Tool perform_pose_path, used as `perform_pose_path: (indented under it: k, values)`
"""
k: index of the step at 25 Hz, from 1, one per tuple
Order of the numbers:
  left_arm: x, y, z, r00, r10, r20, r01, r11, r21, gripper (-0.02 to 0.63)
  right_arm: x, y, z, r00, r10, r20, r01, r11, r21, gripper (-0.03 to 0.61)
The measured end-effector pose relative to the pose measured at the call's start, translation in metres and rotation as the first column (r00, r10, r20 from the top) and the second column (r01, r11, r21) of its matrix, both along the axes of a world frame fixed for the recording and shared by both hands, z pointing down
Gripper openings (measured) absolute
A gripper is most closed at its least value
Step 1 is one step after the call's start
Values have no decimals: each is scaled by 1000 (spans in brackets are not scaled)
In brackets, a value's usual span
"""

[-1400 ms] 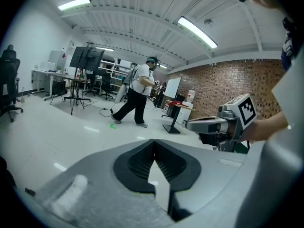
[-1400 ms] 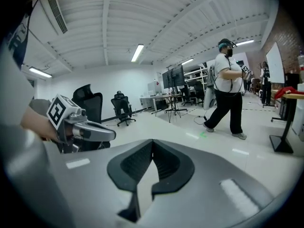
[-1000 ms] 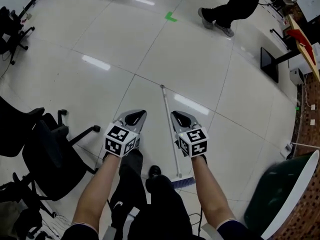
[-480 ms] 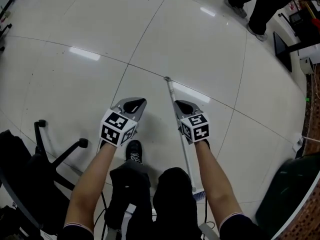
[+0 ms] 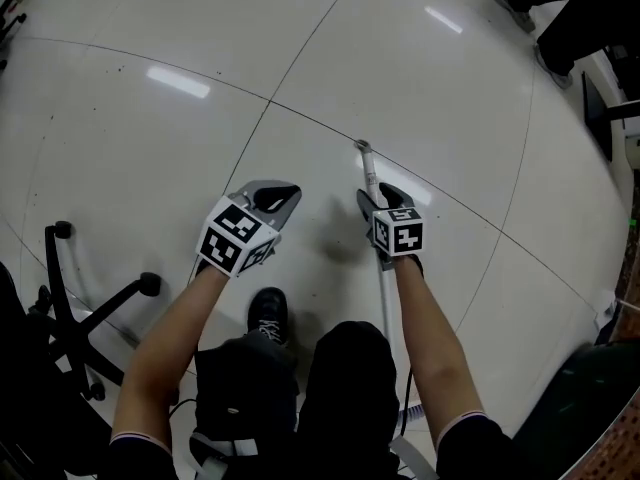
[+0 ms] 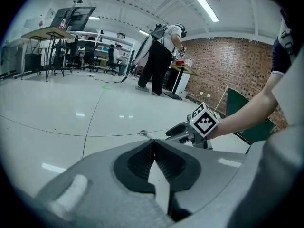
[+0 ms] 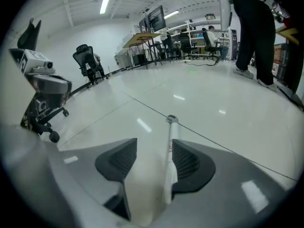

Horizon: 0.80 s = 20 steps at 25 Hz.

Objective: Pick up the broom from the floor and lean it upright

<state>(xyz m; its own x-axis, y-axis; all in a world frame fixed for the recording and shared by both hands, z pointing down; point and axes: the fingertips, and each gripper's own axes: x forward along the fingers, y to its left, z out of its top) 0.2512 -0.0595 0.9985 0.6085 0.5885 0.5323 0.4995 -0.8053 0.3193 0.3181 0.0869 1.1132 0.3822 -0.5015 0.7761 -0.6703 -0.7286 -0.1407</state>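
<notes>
The broom lies flat on the pale floor; its thin white handle (image 5: 371, 173) runs from a capped tip toward me and passes under my right gripper (image 5: 378, 200). In the right gripper view the handle (image 7: 170, 146) sits between the jaws, close against the right pad (image 7: 187, 163), with a wide gap to the left pad. The right gripper (image 7: 151, 158) is opening and its pads do not press the handle. My left gripper (image 5: 275, 196) hovers left of the handle with nothing in it. Its pads meet at the tips in the left gripper view, so the gripper (image 6: 153, 144) is shut. The brush end is hidden behind my arm and legs.
A black office chair base (image 5: 80, 303) stands at the left. My own shoe (image 5: 268, 313) and knees are below the grippers. Another person's legs (image 5: 570, 13) are at the top right, and a dark green panel (image 5: 595, 398) leans at the bottom right.
Both grippers have dropped toward the floor and the view has sunk with them. The right gripper moved from beside the handle to over it.
</notes>
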Motion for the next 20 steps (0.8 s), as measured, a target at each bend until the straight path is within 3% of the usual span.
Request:
perform_pose_path:
  k: [3, 6, 13, 17, 20]
  values:
    - [-5, -2, 9, 1000, -4, 13, 4, 1000, -14, 0, 7, 9, 27, 1000, 18, 19, -17, 999, -51, 249]
    - [-12, -9, 13, 1000, -24, 19, 24, 1000, -15, 0, 10, 14, 49, 997, 35, 66, -29, 995, -95, 245]
    - [-24, -23, 14, 997, -76, 33, 76, 997, -15, 0, 10, 28, 64, 994, 81, 77, -65, 981, -185, 101]
    - [-26, -23, 5, 995, -93, 17, 94, 996, -13, 0, 12, 30, 63, 991, 101, 89, -84, 981, -176, 94]
    - [-27, -21, -5, 995, -99, -4, 99, 995, -15, 0, 14, 27, 41, 990, 128, 66, -121, 988, -101, 92]
